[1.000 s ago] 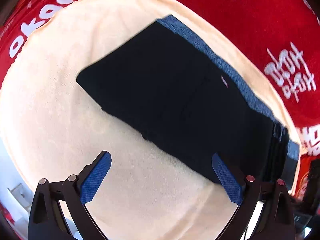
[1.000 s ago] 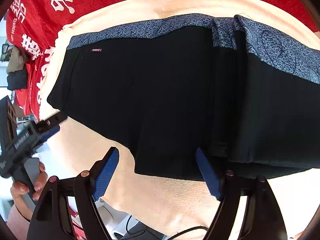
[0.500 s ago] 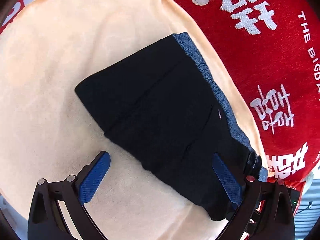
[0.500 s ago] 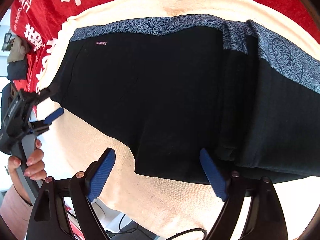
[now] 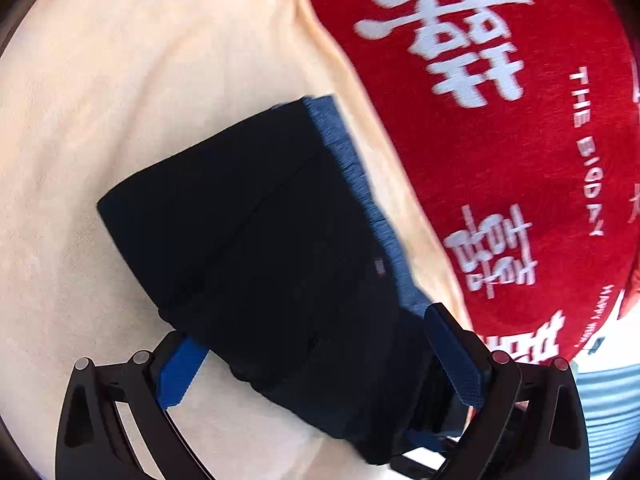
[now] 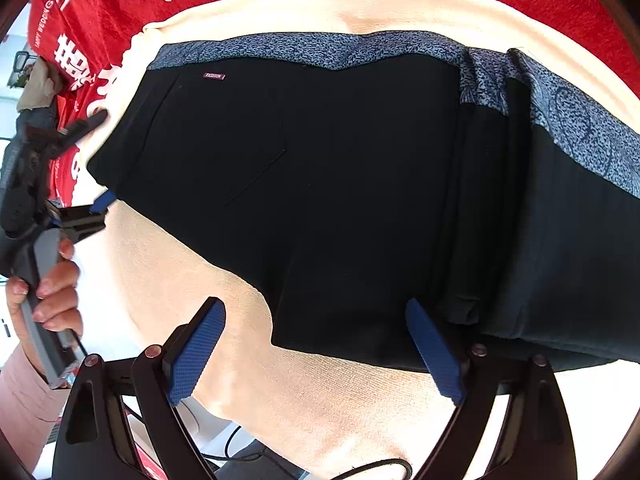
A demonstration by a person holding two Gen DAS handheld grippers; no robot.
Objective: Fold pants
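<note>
Pants (image 6: 340, 184) lie crosswise, waistband (image 6: 320, 50) seemingly far.

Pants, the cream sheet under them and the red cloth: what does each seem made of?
Pants: dark, matte woven or knit fabric, probably a cotton blend, with a speckled blue waistband that looks stretchy. Cream sheet: soft, fine-ribbed cloth, perhaps fleece or towelling. Red cloth: fuzzy, felt-like pile with white printed characters. None looks shiny.

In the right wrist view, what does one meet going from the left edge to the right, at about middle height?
Person's left hand holding the left gripper → cream towel → black pants → folded layers with the patterned blue waistband.
</note>
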